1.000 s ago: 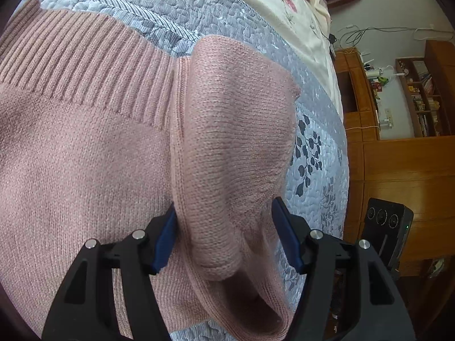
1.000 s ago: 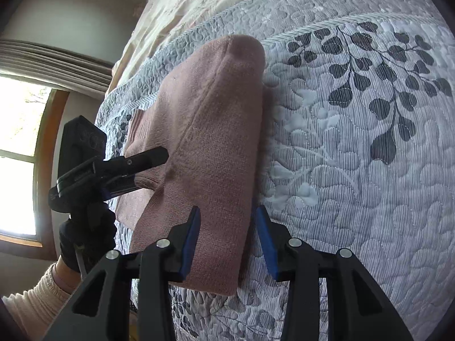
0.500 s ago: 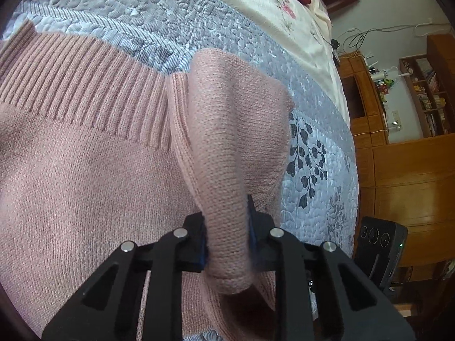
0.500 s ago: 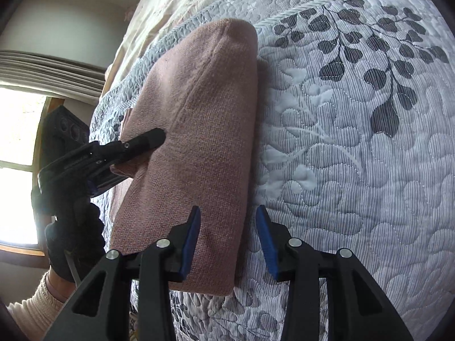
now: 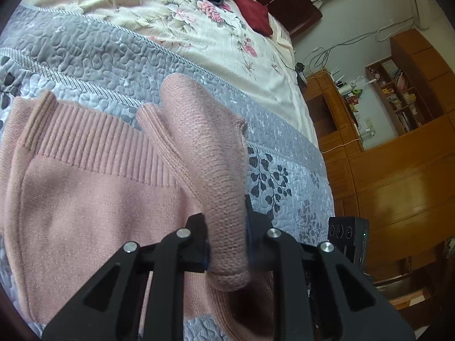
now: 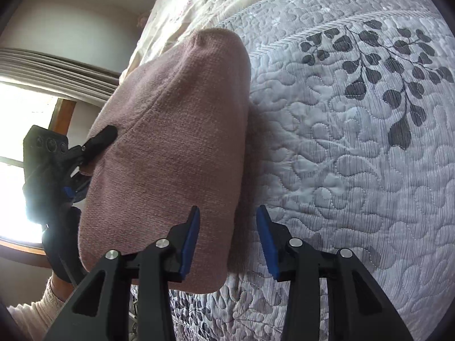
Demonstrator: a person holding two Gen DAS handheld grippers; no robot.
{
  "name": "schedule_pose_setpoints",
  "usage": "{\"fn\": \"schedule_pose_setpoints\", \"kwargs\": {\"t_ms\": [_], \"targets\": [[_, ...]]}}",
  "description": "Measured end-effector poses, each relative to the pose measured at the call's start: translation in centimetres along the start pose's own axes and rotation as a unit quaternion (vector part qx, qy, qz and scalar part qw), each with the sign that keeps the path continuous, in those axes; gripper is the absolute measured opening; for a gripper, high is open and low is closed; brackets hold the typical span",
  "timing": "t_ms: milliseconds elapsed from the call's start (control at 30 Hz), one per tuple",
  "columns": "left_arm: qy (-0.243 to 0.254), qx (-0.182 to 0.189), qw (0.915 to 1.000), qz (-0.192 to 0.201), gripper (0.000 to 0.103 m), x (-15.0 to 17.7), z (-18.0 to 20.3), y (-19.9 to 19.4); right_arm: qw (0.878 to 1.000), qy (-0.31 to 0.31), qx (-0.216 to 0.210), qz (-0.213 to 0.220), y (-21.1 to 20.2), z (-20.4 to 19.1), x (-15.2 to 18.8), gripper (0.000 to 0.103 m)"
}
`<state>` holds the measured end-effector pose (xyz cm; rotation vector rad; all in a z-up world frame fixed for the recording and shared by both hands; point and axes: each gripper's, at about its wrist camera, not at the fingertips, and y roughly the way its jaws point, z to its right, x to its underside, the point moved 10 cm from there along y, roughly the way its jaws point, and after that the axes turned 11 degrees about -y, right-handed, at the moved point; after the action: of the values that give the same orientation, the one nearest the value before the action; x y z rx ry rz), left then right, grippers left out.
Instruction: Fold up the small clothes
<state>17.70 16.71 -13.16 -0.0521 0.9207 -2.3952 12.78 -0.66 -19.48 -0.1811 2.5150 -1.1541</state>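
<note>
Pink knit sweater (image 5: 93,199) on the quilt (image 5: 85,54): soft, light, stretchy. My left gripper (image 5: 227,244) pinches its raised fold; right gripper (image 6: 227,241), jaws apart, probably empty, sits at the sweater's edge.

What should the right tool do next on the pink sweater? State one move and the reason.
Probably close the right tool on the pink sweater's near edge. It is open, one blue pad over the knit, the other over the grey quilt, gripping nothing, while the left tool is shut on a raised fold. A second grip would let both carry the fold across.
</note>
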Motion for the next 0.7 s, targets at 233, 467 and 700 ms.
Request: {"fn": "schedule_pose_setpoints", "kwargs": {"t_ms": [233,467,700], "targets": [[-0.015,-0.022,0.9992,0.031,0.017,-2.9,-3.6,-6.1,0.999,-0.028,-0.018,-0.01,1.7,-3.3,0.3,0.043],[-0.042,-0.048,0.9966,0.052,0.017,-4.6,-9.7,-10.0,0.997,-0.059,-0.039,-0.04,5.5,-7.5,1.3,0.045],[-0.104,-0.051,0.992,0.051,0.017,-4.9,-17.5,-9.9,0.993,-0.082,-0.031,-0.073,8.3,-9.8,3.0,0.046]]}}
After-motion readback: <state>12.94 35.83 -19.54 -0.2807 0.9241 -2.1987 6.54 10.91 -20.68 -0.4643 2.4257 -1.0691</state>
